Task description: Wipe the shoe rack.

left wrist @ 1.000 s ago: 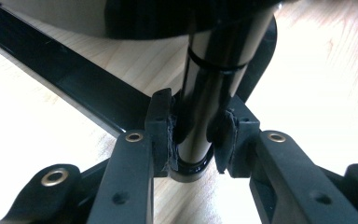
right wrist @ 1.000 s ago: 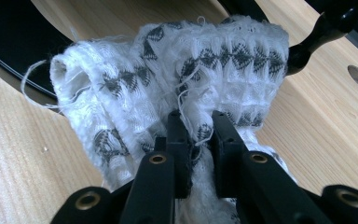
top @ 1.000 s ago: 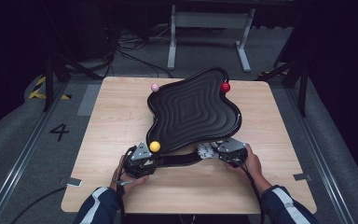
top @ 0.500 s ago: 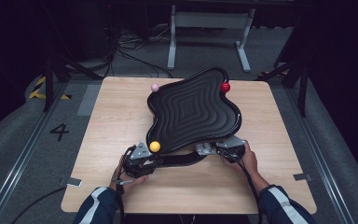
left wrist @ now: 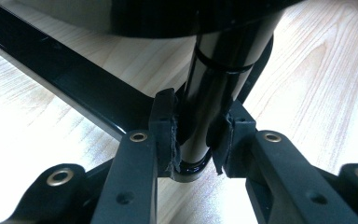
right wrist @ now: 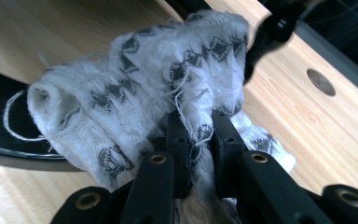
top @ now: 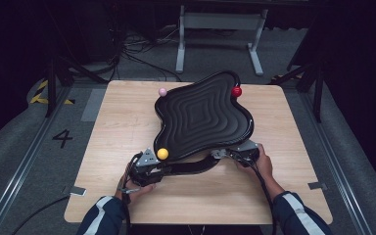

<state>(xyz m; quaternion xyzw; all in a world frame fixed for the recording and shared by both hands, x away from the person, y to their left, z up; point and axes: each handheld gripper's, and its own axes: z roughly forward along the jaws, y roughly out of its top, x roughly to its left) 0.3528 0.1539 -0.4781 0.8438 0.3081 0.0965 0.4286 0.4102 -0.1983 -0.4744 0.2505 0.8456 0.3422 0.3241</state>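
A black wavy tray (top: 200, 117) with ridged rings stands on a black curved stand (top: 191, 168) on the wooden table. On its tips sit a yellow ball (top: 162, 153), a pink ball (top: 162, 91) and a red ball (top: 236, 91). My left gripper (top: 149, 166) (left wrist: 197, 140) is shut on the stand's glossy black post (left wrist: 214, 79) under the yellow ball. My right gripper (top: 235, 152) (right wrist: 200, 126) is shut on a white cloth with a grey pattern (right wrist: 135, 79), bunched against the tray's near right edge (right wrist: 9, 140).
The wooden table (top: 122, 122) has bare room left of the tray and along its front. A metal frame (top: 220, 24) and cables lie on the floor behind. Floor rails run along both sides. A round hole (right wrist: 320, 82) marks the table beside the cloth.
The right hand with the cloth has shifted very slightly at the tray's near right edge. The left hand and the tray have stayed put.
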